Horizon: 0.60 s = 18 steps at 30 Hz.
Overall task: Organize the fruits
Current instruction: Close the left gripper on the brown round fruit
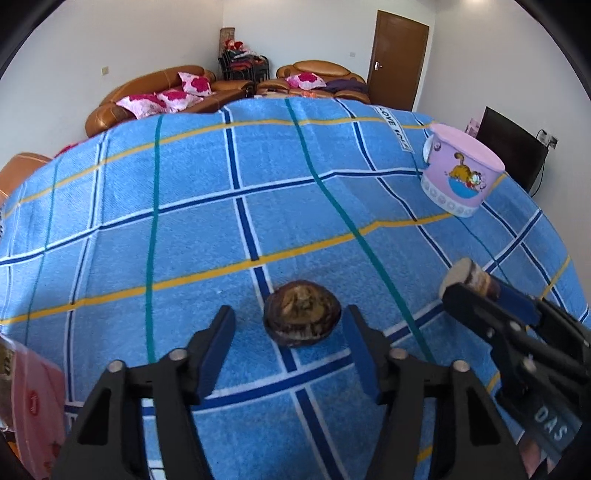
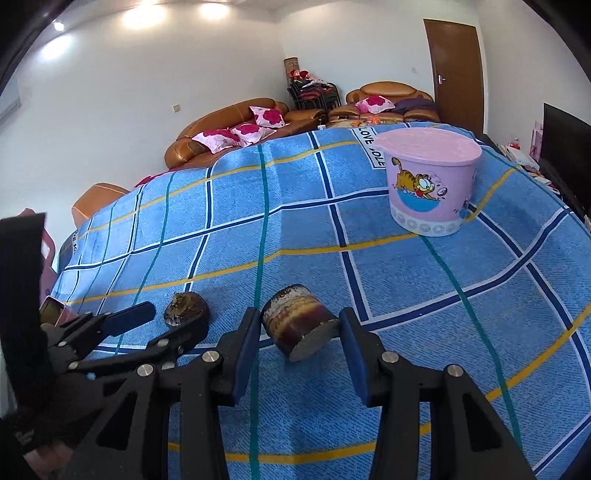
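While the left gripper [image 1: 288,350] stands released astride a dark round fruit [image 1: 302,313] on the blue checked worktop [image 1: 184,221], the right gripper [image 2: 297,345] grasps a cut fruit piece [image 2: 300,322]; pink bucket [image 2: 430,179] behind.

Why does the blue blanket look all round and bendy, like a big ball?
Left wrist view: the fisheye lens bulges the blanket and bends its stripes; corners go black. Right wrist view: same bulge, the pink bucket leans, ceiling lights glare white, and the near gripper fingers look huge.
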Motion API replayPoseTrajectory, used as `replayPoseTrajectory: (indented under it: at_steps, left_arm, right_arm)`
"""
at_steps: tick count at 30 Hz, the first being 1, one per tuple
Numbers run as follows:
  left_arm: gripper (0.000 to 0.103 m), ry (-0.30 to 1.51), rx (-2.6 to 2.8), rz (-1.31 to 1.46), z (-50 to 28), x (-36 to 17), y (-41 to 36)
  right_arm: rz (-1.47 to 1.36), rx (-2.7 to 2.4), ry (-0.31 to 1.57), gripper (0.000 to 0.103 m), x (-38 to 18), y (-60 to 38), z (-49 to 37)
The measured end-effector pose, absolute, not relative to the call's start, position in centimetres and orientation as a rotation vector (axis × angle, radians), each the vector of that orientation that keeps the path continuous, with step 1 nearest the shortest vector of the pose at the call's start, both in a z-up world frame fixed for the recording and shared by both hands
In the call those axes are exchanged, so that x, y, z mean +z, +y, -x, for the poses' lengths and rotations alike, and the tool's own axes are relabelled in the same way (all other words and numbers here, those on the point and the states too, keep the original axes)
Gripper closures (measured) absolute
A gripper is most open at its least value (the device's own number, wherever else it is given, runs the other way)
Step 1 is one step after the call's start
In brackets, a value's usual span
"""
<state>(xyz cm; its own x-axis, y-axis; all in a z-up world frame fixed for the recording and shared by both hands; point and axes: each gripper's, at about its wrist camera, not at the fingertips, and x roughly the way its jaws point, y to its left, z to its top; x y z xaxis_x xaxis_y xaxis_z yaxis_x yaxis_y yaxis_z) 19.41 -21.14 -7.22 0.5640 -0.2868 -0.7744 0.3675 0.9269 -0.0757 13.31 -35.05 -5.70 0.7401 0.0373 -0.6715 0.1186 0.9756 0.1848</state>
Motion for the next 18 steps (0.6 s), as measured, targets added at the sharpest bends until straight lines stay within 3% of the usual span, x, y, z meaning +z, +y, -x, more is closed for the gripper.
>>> replayPoseTrajectory:
  at_steps: [4, 18]
  left_arm:
    - [0.057, 0.888, -0.414, -0.106, -19.1, -7.2, -21.5]
    - [0.059, 0.867, -0.395, -0.047, -18.0, -6.8, -19.4]
  right_arm:
    - [-0.224, -0.043, 0.739, 0.057, -5.7, -35.1, -13.3]
    - [-0.199, -0.039, 0.723, 0.057, -5.5, -34.6, -13.0]
